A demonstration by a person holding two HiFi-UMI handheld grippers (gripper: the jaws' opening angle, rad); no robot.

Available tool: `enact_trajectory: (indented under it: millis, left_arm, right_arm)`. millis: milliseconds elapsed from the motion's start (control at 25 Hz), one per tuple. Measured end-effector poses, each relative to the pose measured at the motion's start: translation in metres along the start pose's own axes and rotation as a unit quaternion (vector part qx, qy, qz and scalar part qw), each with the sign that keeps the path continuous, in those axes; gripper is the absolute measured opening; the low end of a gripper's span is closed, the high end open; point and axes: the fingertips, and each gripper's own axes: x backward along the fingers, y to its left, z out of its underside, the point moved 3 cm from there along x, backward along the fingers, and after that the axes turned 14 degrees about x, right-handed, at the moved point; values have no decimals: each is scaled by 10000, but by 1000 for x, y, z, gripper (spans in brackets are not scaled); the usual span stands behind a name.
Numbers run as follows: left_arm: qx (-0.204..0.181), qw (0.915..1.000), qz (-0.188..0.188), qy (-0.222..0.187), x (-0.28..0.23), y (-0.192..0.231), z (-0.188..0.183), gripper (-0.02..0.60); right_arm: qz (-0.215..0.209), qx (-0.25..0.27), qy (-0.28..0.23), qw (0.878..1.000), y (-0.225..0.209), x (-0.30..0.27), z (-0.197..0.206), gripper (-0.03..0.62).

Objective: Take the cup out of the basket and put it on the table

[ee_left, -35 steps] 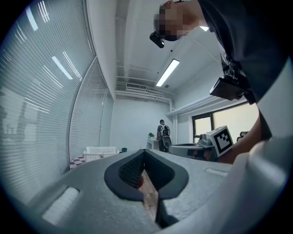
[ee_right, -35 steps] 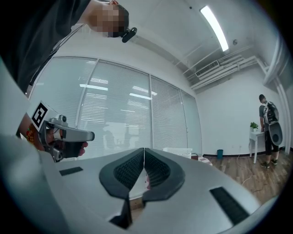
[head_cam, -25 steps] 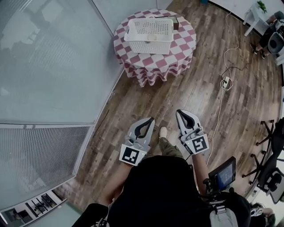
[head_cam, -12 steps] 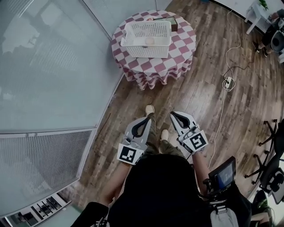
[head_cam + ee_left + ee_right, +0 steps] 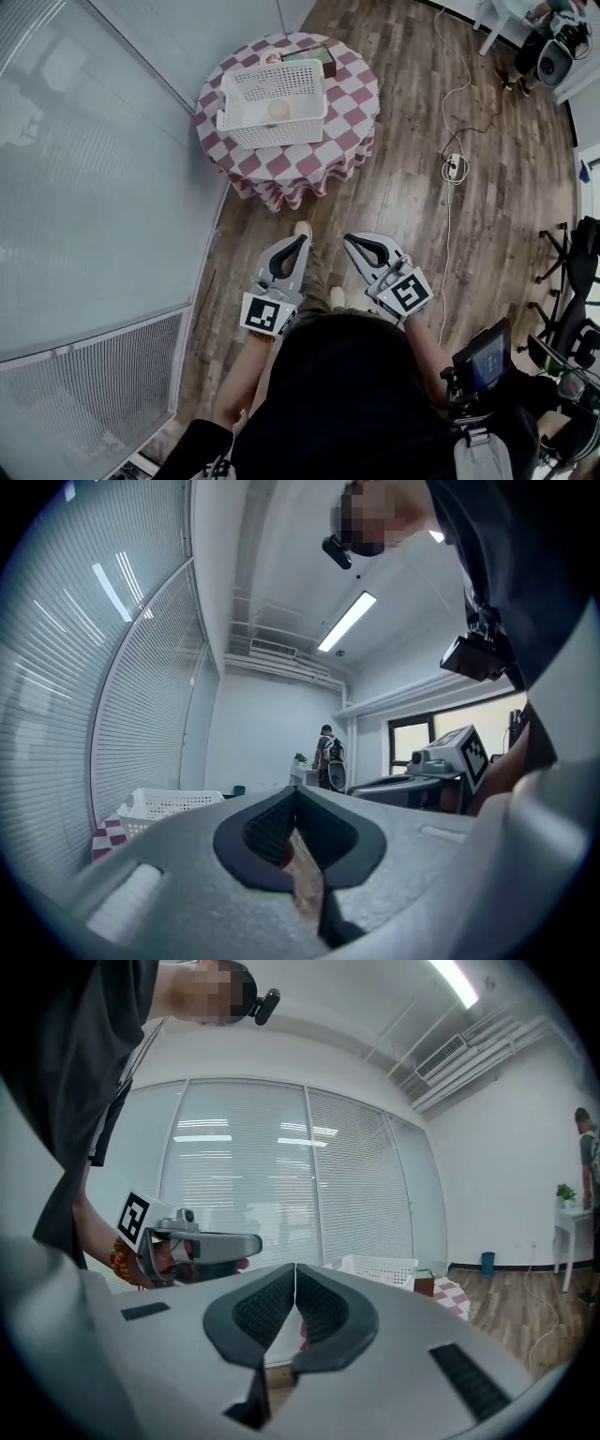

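The white slatted basket (image 5: 272, 101) stands on a round table with a red-and-white check cloth (image 5: 323, 155), far ahead of me on the wooden floor. A pale cup (image 5: 278, 110) lies inside the basket. My left gripper (image 5: 301, 241) and right gripper (image 5: 350, 240) are held side by side at waist height, well short of the table, both shut and empty. The basket (image 5: 167, 803) shows low at the left of the left gripper view, beyond the shut left gripper (image 5: 295, 792). The right gripper view has the basket (image 5: 380, 1270) past the right gripper (image 5: 295, 1269).
A small brown box (image 5: 312, 57) sits on the table behind the basket. A glass wall with blinds (image 5: 94, 169) runs along the left. A power strip and cable (image 5: 453, 167) lie on the floor at right, office chairs (image 5: 572, 281) beyond. A person (image 5: 548, 42) sits far right.
The table and basket have shifted left and come nearer in the head view as I walk toward them. Both grippers travel forward with me, still shut.
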Motion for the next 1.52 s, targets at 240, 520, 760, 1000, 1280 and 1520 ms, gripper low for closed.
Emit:
enact_trajectory:
  millis: [240,520,760,1000,1280,1520]
  left_arm:
    - [51,9998,180,0,-47,47,-15,6]
    - [139,9995,135,255,-89,108,-33,6]
    - [25,9984,50,560,-122,170,-45,6]
    - [-102,9948,307,967,-153,225,-54,6]
    - [-457,9855,537,1541,-191,277,-66,6]
    - [-1126,9693,577,2110,-239,305,-78,6]
  right_arm:
    - [21,158,118,9998,-39,-38,-6,11]
    - [176,13,456,9988,-77,-83,-5,11]
    - [245,-126,538,9982,-107,-126,3,11]
    - [349,-222,718,9966,-137,-176,2,11]
    - [707,-378,790,9936,-167,-207,7,11]
    - [758,-518,894,9918,-210,-209,25,11]
